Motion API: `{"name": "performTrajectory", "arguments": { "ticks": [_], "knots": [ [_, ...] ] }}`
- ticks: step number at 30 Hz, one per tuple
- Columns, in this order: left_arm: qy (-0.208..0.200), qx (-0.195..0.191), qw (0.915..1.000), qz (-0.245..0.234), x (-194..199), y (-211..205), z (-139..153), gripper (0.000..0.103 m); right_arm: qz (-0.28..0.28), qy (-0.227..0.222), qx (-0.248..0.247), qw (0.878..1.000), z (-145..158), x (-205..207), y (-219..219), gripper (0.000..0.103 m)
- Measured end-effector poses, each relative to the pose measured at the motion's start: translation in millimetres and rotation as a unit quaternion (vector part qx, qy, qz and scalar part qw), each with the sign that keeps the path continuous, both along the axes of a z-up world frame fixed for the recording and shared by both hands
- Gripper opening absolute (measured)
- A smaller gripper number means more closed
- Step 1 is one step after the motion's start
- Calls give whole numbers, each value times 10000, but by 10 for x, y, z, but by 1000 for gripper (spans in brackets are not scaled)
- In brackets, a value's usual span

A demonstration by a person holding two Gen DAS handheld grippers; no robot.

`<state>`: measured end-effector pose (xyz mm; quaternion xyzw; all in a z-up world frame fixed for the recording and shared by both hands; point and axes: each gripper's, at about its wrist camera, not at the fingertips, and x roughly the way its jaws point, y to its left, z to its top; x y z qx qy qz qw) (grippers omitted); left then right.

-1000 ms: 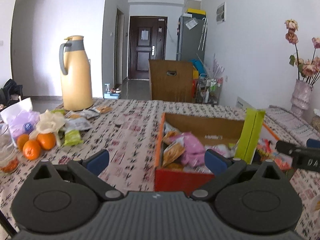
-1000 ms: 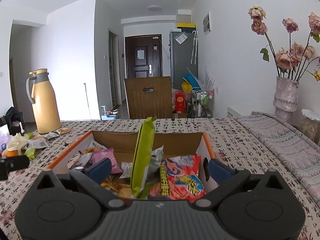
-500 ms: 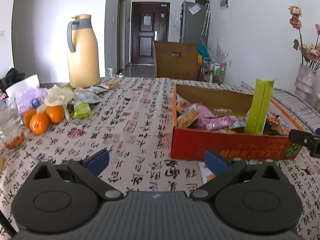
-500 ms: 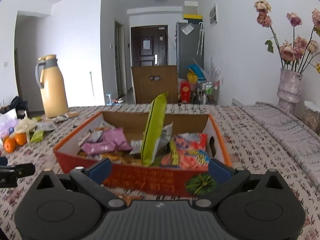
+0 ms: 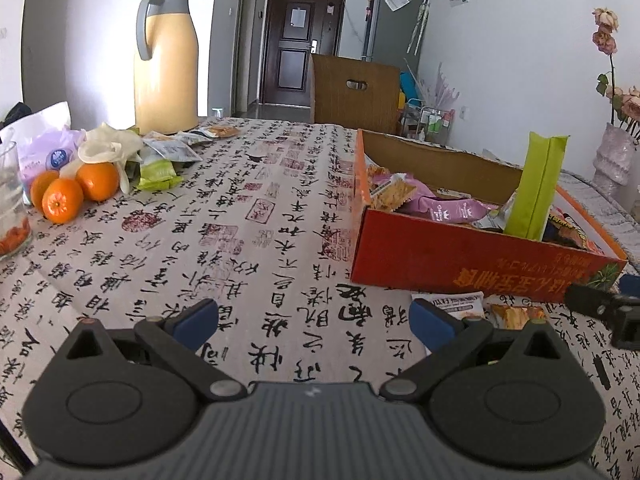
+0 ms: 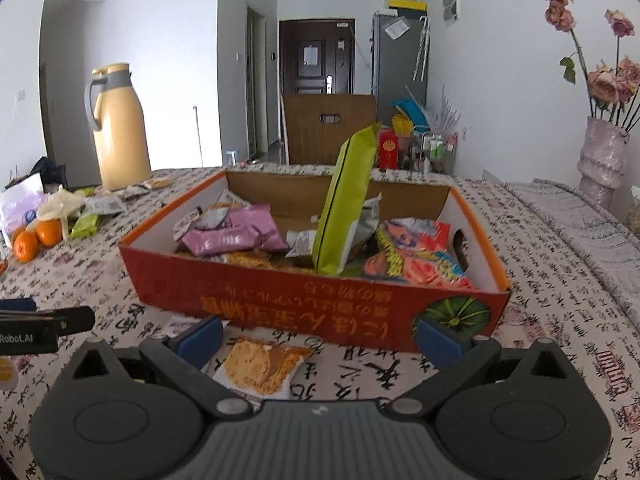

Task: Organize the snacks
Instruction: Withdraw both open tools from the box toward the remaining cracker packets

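Observation:
A red cardboard box (image 6: 312,300) (image 5: 460,264) holds several snack packets, among them an upright green bag (image 6: 344,200) (image 5: 536,188) and pink packets (image 6: 232,232). In front of the box an orange-and-white snack packet (image 6: 260,368) (image 5: 512,314) lies flat on the tablecloth, with a second white packet (image 5: 452,303) beside it. My right gripper (image 6: 318,338) is open, low over the flat packet, nothing between its fingers. My left gripper (image 5: 314,320) is open over bare cloth, left of the box. More loose packets (image 5: 168,160) lie at the far left.
A tan thermos jug (image 5: 166,60) stands at the table's far left. Oranges (image 5: 74,192), a white bag (image 5: 44,140) and a glass (image 5: 12,200) sit at the left edge. A vase of dried flowers (image 6: 600,152) stands far right; a wooden chair back (image 6: 330,128) is behind the table.
Both grippers have pulled back toward me and lowered; the box now lies farther ahead, and the flat packets in front of it have come into view. Both stay open.

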<state>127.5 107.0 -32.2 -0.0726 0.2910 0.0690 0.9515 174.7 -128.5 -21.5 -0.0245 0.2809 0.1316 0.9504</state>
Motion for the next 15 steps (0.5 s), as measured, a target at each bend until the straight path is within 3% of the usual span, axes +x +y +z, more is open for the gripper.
{"name": "performTrajectory", "arguments": {
  "ticks": [15],
  "knots": [
    [30,-117,9999,-111,25,1,-75,103,132,690,-315,9970,-329,287,301,103]
  ]
}}
